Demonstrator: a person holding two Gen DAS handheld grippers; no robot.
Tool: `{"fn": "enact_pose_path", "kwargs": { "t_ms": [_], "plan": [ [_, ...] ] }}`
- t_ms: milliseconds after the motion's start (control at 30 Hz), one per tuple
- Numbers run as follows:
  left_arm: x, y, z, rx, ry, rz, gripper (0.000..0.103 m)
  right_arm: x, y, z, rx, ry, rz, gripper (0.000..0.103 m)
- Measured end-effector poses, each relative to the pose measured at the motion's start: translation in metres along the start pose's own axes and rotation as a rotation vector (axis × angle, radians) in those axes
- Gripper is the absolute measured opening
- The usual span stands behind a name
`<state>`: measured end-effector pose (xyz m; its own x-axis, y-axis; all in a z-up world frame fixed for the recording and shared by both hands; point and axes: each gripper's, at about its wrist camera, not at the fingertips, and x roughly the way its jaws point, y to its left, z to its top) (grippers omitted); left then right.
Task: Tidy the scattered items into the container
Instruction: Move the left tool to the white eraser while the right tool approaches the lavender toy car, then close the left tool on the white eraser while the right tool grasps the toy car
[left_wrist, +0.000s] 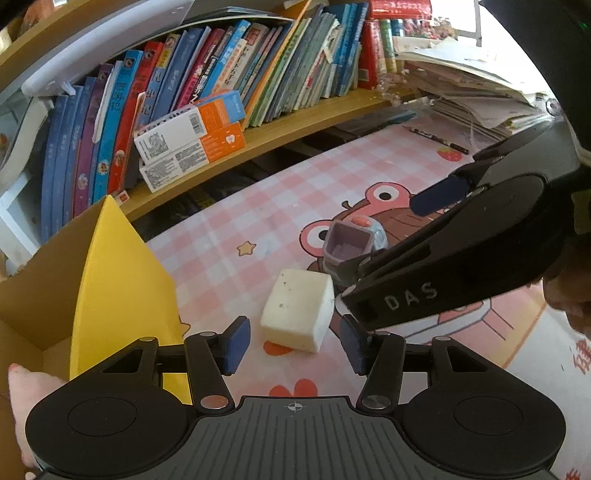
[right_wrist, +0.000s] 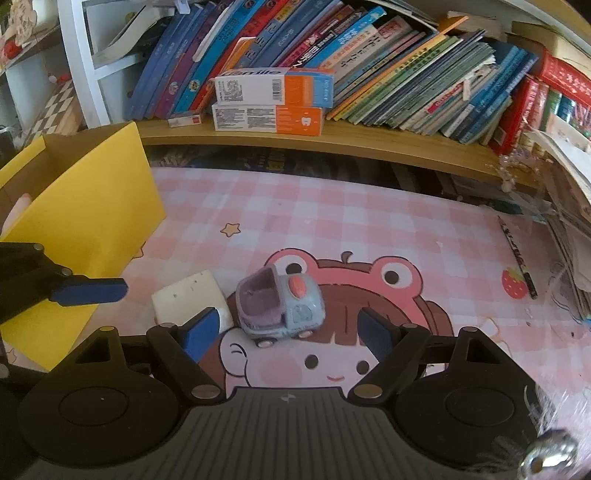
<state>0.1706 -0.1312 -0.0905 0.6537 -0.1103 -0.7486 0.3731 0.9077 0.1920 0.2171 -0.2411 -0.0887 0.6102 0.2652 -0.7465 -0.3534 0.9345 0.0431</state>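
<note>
A white sponge block (left_wrist: 298, 309) lies on the pink checked mat, just ahead of my open left gripper (left_wrist: 293, 345); it also shows in the right wrist view (right_wrist: 188, 297). A small blue and purple toy truck (right_wrist: 280, 304) stands beside the sponge, just ahead of my open right gripper (right_wrist: 288, 332); in the left wrist view the toy truck (left_wrist: 351, 243) is partly hidden by the right gripper's body. The yellow cardboard box (left_wrist: 122, 291) stands open at the left, also in the right wrist view (right_wrist: 88, 229). Both grippers are empty.
A wooden shelf (right_wrist: 332, 144) with books and orange-white cartons (right_wrist: 269, 103) runs along the back. A pencil (right_wrist: 517, 256) lies at the right of the mat, near a stack of papers (left_wrist: 476, 85). A pink thing (left_wrist: 26, 402) shows by the box.
</note>
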Motion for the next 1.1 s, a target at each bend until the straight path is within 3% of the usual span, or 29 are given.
{"fn": "enact_pose_path", "kwargs": {
  "t_ms": [267,633,933,1100],
  "plan": [
    [0.018,0.008,0.001,-0.062,0.04,0.024,0.055,0.014,0.0,0.004,0.003,0.021,0.013,0.082],
    [0.028,0.008,0.0,-0.074,0.031,0.019,0.057,0.029,0.0,0.009,0.014,0.04,0.026,0.082],
    [0.021,0.01,0.001,-0.081,-0.007,-0.026,0.056,0.028,-0.008,0.007,0.062,0.051,0.057,0.071],
    [0.022,0.007,0.001,-0.072,-0.006,-0.033,0.056,0.026,-0.006,0.006,0.059,0.048,0.06,0.07]
  ]
}}
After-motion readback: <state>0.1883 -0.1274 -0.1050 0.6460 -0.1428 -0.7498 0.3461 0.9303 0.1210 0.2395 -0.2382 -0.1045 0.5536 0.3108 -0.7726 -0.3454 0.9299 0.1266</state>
